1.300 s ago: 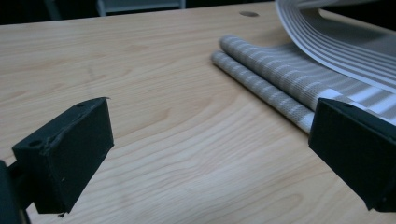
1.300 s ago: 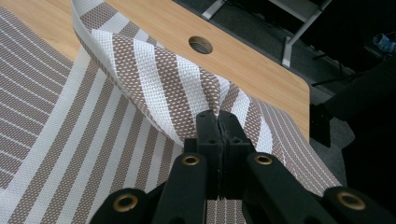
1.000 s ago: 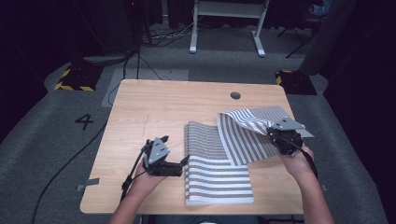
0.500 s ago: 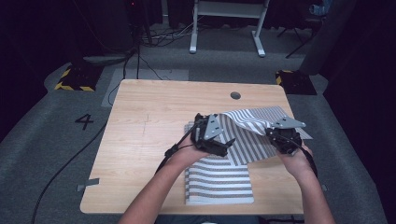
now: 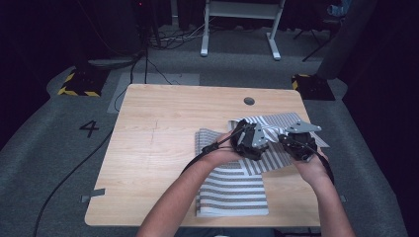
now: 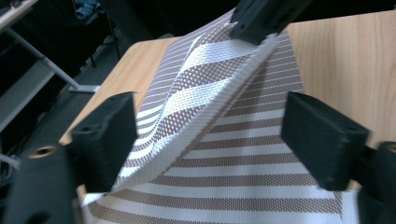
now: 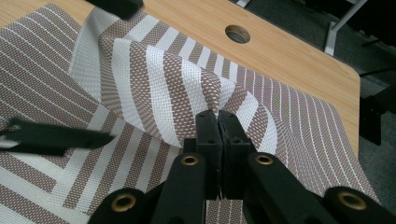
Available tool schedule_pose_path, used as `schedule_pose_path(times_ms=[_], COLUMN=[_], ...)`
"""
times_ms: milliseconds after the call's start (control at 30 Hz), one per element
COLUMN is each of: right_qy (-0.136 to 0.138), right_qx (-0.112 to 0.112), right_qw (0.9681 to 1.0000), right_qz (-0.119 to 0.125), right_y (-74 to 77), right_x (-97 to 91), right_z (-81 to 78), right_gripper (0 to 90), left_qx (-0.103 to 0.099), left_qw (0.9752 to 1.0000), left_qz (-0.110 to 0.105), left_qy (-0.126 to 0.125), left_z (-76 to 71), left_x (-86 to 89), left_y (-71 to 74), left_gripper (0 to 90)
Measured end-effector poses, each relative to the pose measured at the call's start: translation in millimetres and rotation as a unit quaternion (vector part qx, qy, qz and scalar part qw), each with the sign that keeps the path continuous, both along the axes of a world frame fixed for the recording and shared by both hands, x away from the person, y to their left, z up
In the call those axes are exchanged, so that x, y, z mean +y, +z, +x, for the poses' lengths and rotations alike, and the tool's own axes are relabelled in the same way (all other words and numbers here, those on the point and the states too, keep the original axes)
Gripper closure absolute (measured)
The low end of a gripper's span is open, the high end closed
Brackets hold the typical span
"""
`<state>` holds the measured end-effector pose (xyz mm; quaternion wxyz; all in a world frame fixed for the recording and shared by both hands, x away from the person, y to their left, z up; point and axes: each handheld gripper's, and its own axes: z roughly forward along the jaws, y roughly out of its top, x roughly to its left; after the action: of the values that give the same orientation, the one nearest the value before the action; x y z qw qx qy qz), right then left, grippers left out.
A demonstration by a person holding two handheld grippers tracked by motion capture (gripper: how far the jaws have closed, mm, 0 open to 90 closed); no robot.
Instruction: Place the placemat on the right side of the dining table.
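Bench: light wood, round hole near far edge, bare on left half.
Mat: striped, woven, on right half of bench; near part flat, reaching near edge; far right part lifted and folded over the flat part, fold raised off bench.
Left tool: reached across to the raised fold, just left of right tool; jaws part-way apart, just been closing; raised mat edge running between them in left gripper view, pads not pressing on it.
Left forearm: crossing over flat part of mat from near edge.
Right tool: over right part of mat, near right edge of bench; jaws pinched tight on a peak of the fold in right gripper view, cloth rising to the pinch.
Gap between tools: small, side by side over the fold, not touching as far as visible.
Floor: grey carpet, number 4 marked left of bench, cable trailing off near left.
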<state>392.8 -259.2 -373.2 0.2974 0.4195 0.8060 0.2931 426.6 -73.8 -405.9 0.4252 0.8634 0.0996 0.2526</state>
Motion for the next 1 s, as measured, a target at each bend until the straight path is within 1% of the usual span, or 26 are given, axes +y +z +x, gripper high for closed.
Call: schedule_pose_path(times_ms=[67, 100, 133, 167, 200, 233, 267, 300, 333, 367, 400, 433, 467, 500, 533, 567, 600, 633, 667, 733, 767, 833, 867, 900, 933, 1000], right_qy=[0.000, 0.000, 0.000, -0.001, -0.003, -0.003, -0.004, -0.006, -0.007, -0.008, -0.009, -0.011, -0.013, -0.018, -0.021, -0.012, -0.011, -0.017, -0.020, -0.035, -0.041, -0.056, -0.058, -0.069, -0.079, -0.084], right_qx=[0.000, 0.000, 0.001, 0.001, 0.000, 0.001, 0.001, 0.001, 0.001, 0.001, 0.000, -0.007, -0.016, -0.022, -0.032, -0.039, -0.049, -0.059, -0.069, -0.085, -0.090, -0.102, -0.097, -0.078, -0.061, -0.016], right_qw=[1.0000, 0.9999, 0.9999, 0.9999, 0.9999, 0.9999, 0.9999, 0.9999, 0.9999, 0.9998, 0.9997, 0.9994, 0.9984, 0.9960, 0.9925, 0.9895, 0.9867, 0.9842, 0.9825, 0.9799, 0.9789, 0.9774, 0.9763, 0.9760, 0.9774, 0.9786], right_qz=[0.006, 0.010, 0.013, 0.011, 0.011, 0.012, 0.013, 0.013, 0.014, 0.018, 0.023, 0.033, 0.053, 0.085, 0.116, 0.138, 0.155, 0.166, 0.172, 0.177, 0.179, 0.177, 0.184, 0.191, 0.186, 0.187], right_y=[0.0, 0.0, 0.0, -0.2, -0.3, -0.4, -0.7, -1.1, -1.6, -2.1, -2.3, -2.4, -1.4, 0.5, 2.2, 3.3, 3.1, 1.7, -1.0, -7.7, -11.9, -21.3, -27.5, -34.6, -43.1, -61.5], right_x=[-1.0, -1.5, -1.8, -2.1, -2.5, -3.1, -3.5, -3.9, -4.4, -5.1, -6.4, -8.0, -11.0, -14.7, -19.0, -24.2, -29.1, -34.5, -40.8, -54.3, -60.6, -73.4, -79.5, -83.5, -87.1, -89.1], right_z=[0.4, 0.6, 0.6, 0.6, 0.5, 0.7, 0.8, 1.1, 1.4, 1.7, 2.0, 1.8, 0.9, -0.7, -3.7, -8.2, -13.4, -19.1, -24.3, -36.1, -41.6, -50.2, -51.3, -50.1, -46.1, -34.5], right_gripper=[88.6, 88.6, 88.6, 88.6, 88.6, 88.5, 88.5, 88.5, 88.4, 88.1, 87.2, 84.1, 74.4, 63.3, 56.3, 46.9, 40.3, 36.2, 33.9, 31.6, 30.2, 28.8, 28.8, 28.7, 27.1, 23.6], left_qx=[0.010, 0.007, 0.002, 0.008, 0.001, 0.000, 0.005, 0.003, 0.006, 0.009, 0.002, 0.008, 0.012, 0.015, 0.013, 0.018, 0.012, 0.015, 0.024, 0.032, 0.036, 0.048, 0.052, 0.054, 0.054, 0.055], left_qw=[0.9999, 0.9999, 0.9999, 0.9999, 0.9999, 1.0000, 0.9999, 0.9999, 0.9999, 0.9999, 1.0000, 0.9999, 0.9998, 0.9997, 0.9995, 0.9990, 0.9986, 0.9978, 0.9963, 0.9937, 0.9926, 0.9888, 0.9874, 0.9864, 0.9857, 0.9854], left_qz=[-0.010, -0.012, -0.013, -0.013, -0.011, -0.008, -0.010, -0.011, -0.013, -0.009, -0.006, -0.008, -0.012, -0.018, -0.027, -0.040, -0.050, -0.063, -0.080, -0.105, -0.114, -0.137, -0.146, -0.152, -0.156, -0.157], left_qy=[0.002, 0.001, 0.006, 0.002, -0.001, 0.000, 0.000, -0.001, -0.002, -0.002, -0.001, 0.007, 0.008, 0.010, 0.012, 0.012, 0.014, 0.014, 0.018, 0.020, 0.023, 0.031, 0.033, 0.034, 0.036, 0.036], left_z=[2.4, 2.5, 2.5, 3.4, 3.9, 3.9, 4.6, 4.5, 3.8, 3.8, 4.1, 4.5, 6.6, 7.2, 8.4, 9.6, 10.6, 12.2, 14.4, 17.9, 19.6, 22.2, 23.5, 24.3, 24.4, 25.1], left_x=[-0.6, -1.3, -1.2, -1.7, -2.3, -2.4, -2.3, -2.5, -3.2, -3.8, -4.1, -4.9, -4.3, -4.2, -3.5, -2.5, -0.9, 1.2, 2.6, 5.8, 7.2, 8.2, 9.2, 9.7, 9.9, 10.7], left_y=[-3.1, -4.8, -6.4, -7.9, -10.1, -11.7, -12.3, -13.3, -15.0, -16.0, -16.7, -18.2, -18.4, -19.1, -18.5, -17.2, -14.9, -12.4, -9.7, -4.3, -1.6, 2.1, 4.1, 5.7, 7.0, 8.1], left_gripper=[33.2, 37.1, 40.7, 43.6, 46.9, 50.2, 52.6, 55.3, 60.1, 65.4, 69.6, 74.3, 77.3, 79.6, 81.3, 82.2, 82.8, 83.1, 83.3, 83.4, 83.4, 83.3, 83.4, 83.3, 83.4, 83.4])
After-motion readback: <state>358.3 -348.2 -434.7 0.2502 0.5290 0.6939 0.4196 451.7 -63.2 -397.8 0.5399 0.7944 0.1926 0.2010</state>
